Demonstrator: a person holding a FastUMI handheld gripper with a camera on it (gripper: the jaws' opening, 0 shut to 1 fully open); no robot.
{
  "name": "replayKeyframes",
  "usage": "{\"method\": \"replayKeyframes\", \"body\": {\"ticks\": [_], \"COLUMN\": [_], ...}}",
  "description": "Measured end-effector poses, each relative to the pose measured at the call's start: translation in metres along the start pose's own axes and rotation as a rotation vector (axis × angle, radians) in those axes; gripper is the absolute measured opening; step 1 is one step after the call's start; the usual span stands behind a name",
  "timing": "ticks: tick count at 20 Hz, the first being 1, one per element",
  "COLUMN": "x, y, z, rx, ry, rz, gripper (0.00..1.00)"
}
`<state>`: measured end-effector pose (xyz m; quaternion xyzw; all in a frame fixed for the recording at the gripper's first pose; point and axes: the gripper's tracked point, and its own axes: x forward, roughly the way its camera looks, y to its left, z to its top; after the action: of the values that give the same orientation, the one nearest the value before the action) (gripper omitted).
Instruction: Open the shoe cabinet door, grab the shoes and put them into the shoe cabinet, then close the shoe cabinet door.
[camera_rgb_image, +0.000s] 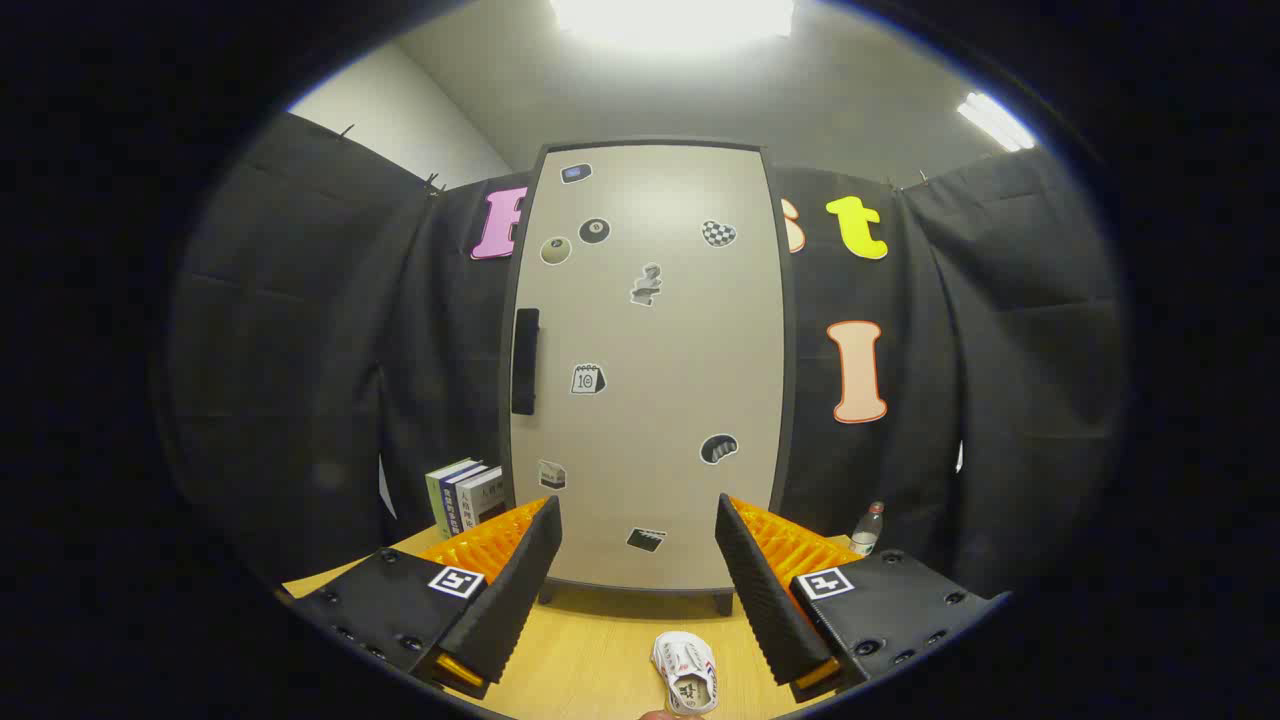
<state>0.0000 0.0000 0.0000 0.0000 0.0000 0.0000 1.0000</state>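
Gripper view: gripper (637, 590) open, seemingly empty.

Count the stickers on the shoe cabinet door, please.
9 on the shut shoe cabinet door, scattered from top corner to bottom edge, beyond the open gripper; its fingers may hide more low down.

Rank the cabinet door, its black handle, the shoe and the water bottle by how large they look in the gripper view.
1. Cabinet door, shut, beyond the open gripper.
2. Black handle.
3. Shoe, on the table between the fingers; being nearer the camera makes it look bigger.
4. Water bottle, beside the cabinet, looks slightly smaller than the shoe.
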Motion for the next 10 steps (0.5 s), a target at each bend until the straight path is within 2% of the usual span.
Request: {"method": "replayKeyframes", "body": {"ticks": [10], "x": [0.002], "y": [0.027], "z": [-0.001], "rx": [-0.009], "ry": [-0.003], "rz": [0.041], "gripper": [0.97]}}
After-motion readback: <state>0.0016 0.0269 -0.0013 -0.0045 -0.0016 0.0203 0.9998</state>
